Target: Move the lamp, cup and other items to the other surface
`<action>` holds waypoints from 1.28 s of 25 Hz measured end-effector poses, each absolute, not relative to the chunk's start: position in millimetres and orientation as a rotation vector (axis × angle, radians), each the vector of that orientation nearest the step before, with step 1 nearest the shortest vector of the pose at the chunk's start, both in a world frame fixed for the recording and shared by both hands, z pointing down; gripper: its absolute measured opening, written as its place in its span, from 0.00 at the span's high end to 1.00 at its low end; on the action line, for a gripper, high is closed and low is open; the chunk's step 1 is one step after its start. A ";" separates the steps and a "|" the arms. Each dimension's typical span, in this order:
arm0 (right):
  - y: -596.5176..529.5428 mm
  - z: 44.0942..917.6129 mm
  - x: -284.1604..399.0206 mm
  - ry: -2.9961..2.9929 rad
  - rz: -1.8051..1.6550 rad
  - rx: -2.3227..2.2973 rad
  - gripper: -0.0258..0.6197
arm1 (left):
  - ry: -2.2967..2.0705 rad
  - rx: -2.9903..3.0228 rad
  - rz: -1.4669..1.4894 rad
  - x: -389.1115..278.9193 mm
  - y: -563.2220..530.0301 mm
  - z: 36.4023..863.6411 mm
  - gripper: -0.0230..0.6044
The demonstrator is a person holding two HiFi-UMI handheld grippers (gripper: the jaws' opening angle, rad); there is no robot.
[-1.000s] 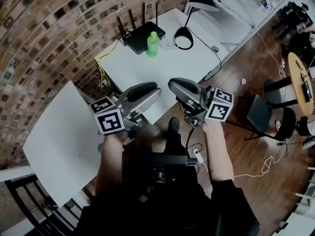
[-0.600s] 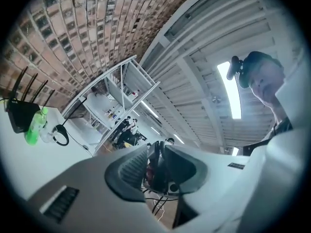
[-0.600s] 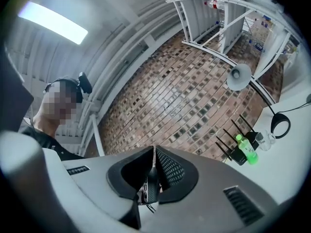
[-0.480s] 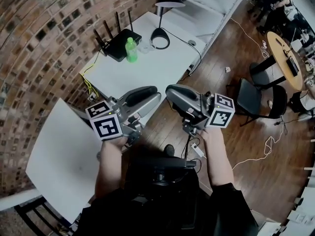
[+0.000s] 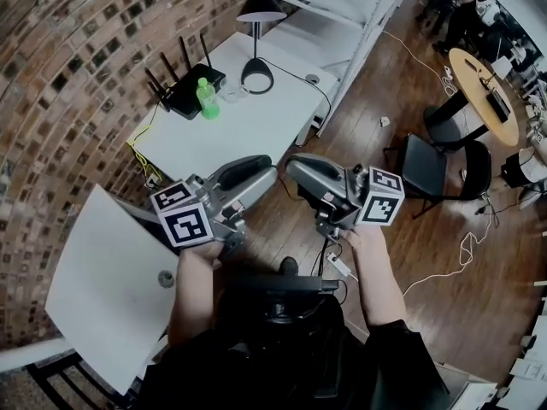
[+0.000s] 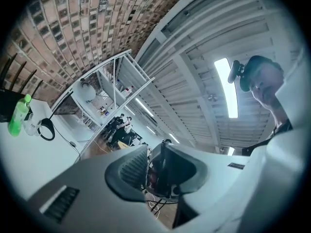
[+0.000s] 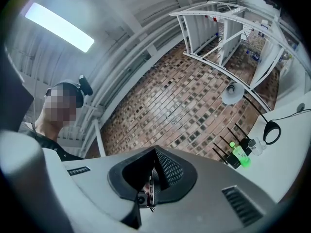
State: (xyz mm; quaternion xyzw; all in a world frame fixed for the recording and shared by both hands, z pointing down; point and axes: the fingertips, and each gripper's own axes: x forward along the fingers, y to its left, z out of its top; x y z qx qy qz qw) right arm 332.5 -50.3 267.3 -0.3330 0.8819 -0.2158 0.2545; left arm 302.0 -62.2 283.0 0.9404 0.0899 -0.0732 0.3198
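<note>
Your left tongs (image 5: 267,174) and right tongs (image 5: 295,167) are closed on nothing, well apart from the lamp (image 5: 261,7); the right have just been closing. The lamp stands upright on the table (image 5: 256,133), shade down, cup (image 5: 231,92) beside its base.

lamp (image 5: 257,75): 1 | green bottle (image 5: 206,99): 1 | router (image 5: 183,89): 1 | clear cup (image 5: 232,92): 1 | white tables (image 5: 248,133) (image 5: 102,272): 2

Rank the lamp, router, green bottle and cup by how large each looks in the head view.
1. lamp
2. router
3. green bottle
4. cup
The last two look nearly alike, so their order is unsure.
</note>
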 end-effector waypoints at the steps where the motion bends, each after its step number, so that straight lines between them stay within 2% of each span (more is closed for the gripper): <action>1: -49.4 267.6 333.6 2.396 -0.587 -0.904 0.91 | 0.239 2.472 -0.200 303.1 -61.1 282.0 0.72; 32: -41.2 269.1 336.0 2.435 -0.549 -0.867 0.91 | 0.246 2.488 -0.205 317.8 -51.1 285.7 0.72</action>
